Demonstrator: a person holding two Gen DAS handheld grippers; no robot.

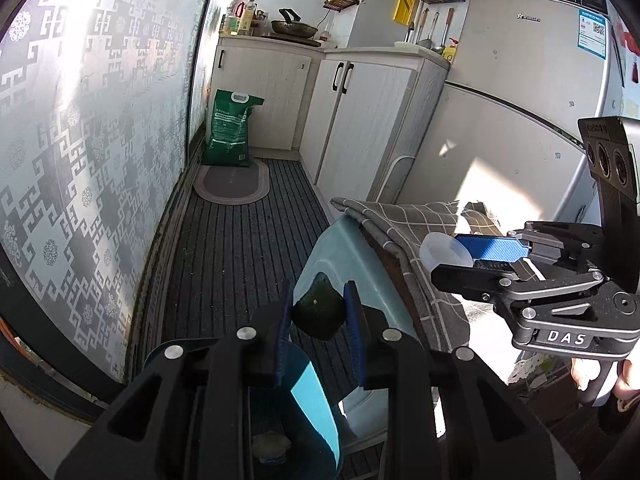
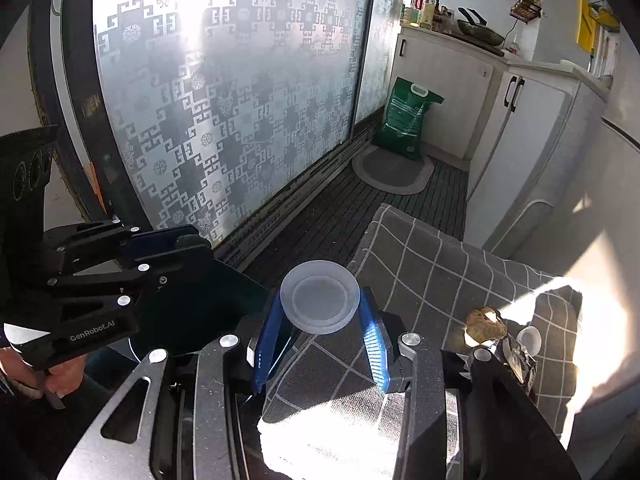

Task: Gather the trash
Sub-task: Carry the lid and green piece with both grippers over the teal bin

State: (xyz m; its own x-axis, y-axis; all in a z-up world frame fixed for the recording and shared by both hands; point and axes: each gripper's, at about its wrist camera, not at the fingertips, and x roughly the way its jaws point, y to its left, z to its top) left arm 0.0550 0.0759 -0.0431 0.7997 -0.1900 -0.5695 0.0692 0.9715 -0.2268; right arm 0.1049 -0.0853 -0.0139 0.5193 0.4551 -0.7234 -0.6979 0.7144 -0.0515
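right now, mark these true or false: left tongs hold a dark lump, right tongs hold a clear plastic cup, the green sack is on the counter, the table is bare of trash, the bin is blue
1. The left tongs grip a dark lump. True.
2. The right tongs grip a clear plastic cup. True.
3. The green sack sits on the counter. False: it stands on the floor by the cabinets.
4. The checked tablecloth is bare of trash. False: a crumpled brown scrap and a small cup lie there.
5. The bin is blue. True.
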